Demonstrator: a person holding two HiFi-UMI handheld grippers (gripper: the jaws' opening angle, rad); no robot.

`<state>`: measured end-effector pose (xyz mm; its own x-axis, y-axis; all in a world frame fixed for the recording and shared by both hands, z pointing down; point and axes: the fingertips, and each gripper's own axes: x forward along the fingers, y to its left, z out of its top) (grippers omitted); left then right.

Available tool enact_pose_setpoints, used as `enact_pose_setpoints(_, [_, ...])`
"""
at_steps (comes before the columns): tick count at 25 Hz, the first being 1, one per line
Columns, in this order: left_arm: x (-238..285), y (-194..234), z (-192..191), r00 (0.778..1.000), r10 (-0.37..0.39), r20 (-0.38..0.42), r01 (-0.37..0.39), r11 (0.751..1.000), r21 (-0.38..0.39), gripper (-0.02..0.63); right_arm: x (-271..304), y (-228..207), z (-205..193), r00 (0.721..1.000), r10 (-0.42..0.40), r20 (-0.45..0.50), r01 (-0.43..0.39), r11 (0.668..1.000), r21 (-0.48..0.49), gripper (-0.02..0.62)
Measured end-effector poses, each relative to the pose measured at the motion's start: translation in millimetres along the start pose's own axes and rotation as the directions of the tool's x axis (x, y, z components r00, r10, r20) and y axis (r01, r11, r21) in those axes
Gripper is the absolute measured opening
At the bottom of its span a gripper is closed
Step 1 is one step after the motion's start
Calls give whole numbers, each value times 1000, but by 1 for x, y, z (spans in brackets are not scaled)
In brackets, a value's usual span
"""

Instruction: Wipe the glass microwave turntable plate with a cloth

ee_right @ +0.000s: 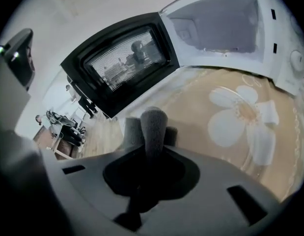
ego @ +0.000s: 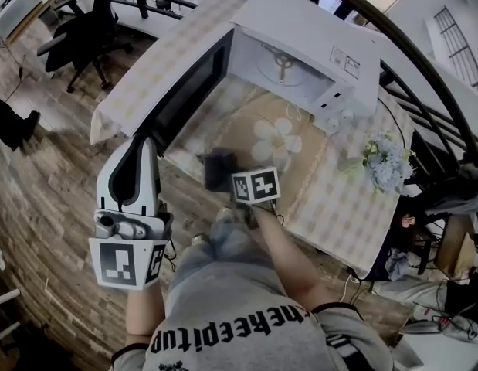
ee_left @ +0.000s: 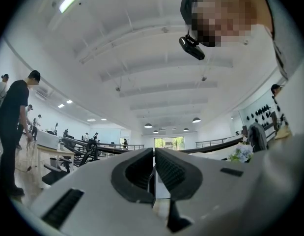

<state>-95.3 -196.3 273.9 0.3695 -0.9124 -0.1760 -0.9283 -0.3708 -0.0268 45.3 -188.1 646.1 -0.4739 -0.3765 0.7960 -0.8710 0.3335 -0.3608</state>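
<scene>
We held our right gripper (ee_right: pixel 151 149) clamped on the grey cloth (ee_right: pixel 154 121) before the open microwave (ego: pixel 316 49); our left gripper (ee_left: pixel 154 157), left of it, was closed and empty.

We lose part of the cloth (ego: pixel 218 168) behind the right gripper's (ee_right: pixel 152 126) marker cube (ego: pixel 255 185); the right gripper view's edge cuts off the microwave's (ee_right: pixel 225 28) control panel.

Open microwave door (ego: pixel 188 83) left of mat (ego: pixel 308 154)
</scene>
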Motion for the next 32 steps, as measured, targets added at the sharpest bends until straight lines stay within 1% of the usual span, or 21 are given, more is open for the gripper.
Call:
enact_pose_setpoints(3, [3, -7, 1, 1000, -20, 2, 20, 1000, 3, 15, -1, 0, 1, 1000, -25, 4, 25, 999, -48, 49])
enact_pose_setpoints(7, [7, -14, 2, 999, -37, 6, 37, 999, 8, 15, -10, -20, -1, 997, -72, 22, 73, 996, -50, 49])
enact_pose_setpoints(10, [10, -17, 3, 999, -39, 12, 39, 999, 4, 15, -21, -44, -3, 993, -109, 35, 110, 994, -26, 49])
enact_pose_setpoints(15, [14, -21, 3, 999, -49, 18, 49, 999, -3, 15, -40, -83, -6, 985, -159, 59, 156, 986, 55, 49])
enact_pose_setpoints(22, [17, -24, 3, 998, -53, 20, 53, 999, -4, 15, -62, -123, -13, 971, -227, 75, 216, 968, 131, 49])
enact_pose_setpoints(28, [13, -23, 4, 998, -50, 22, 50, 999, -1, 15, -74, -143, -17, 958, -275, 79, 260, 952, 159, 49])
enact_pose_setpoints(32, [10, -21, 6, 999, -47, 25, 47, 999, -1, 15, -74, -143, -17, 948, -308, 79, 296, 946, 133, 49])
